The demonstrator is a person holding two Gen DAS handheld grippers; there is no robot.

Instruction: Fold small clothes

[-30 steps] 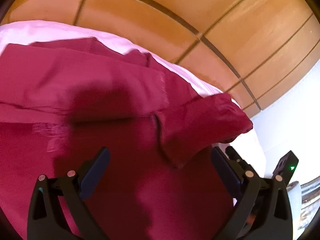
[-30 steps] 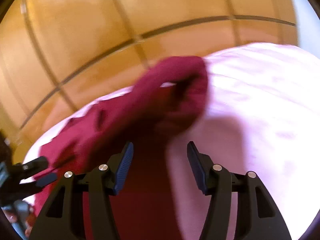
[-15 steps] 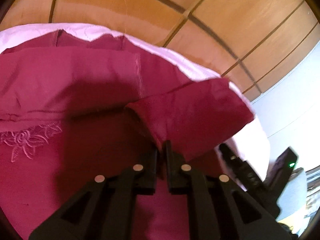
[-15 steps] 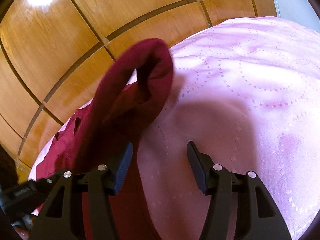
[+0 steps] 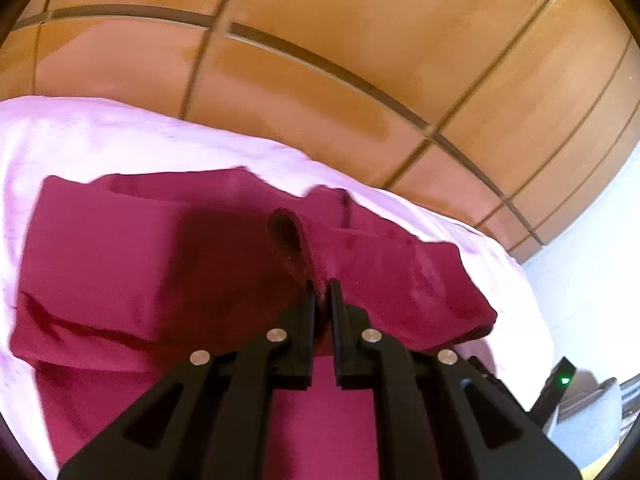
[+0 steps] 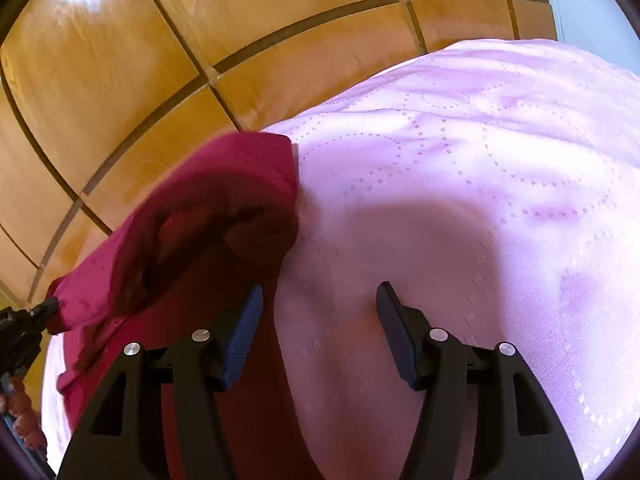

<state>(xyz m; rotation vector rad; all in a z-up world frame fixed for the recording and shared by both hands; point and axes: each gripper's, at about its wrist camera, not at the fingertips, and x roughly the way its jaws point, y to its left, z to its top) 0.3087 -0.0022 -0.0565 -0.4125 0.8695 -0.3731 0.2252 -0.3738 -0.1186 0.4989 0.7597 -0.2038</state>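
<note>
My left gripper (image 5: pixel 321 294) pinches the crimson cloth garment (image 5: pixel 120 264)
Garment's long axis runs left-right on the pink quilted bedspread (image 6: pixel 480 184); my right gripper (image 6: pixel 319 332) gapes wide, holding nothing

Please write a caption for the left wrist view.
Left gripper shut on a fold of the red garment, lying on a pink sheet.

One crimson garment (image 5: pixel 120 264) lies on one pink quilted bedspread (image 6: pixel 460 168), near its edge by the wooden panelled wall (image 5: pixel 360 40). Two grippers show: the left gripper (image 5: pixel 322 292), clamped on a fold of the garment, and the right gripper (image 6: pixel 318 320), its jaws spread apart.
</note>
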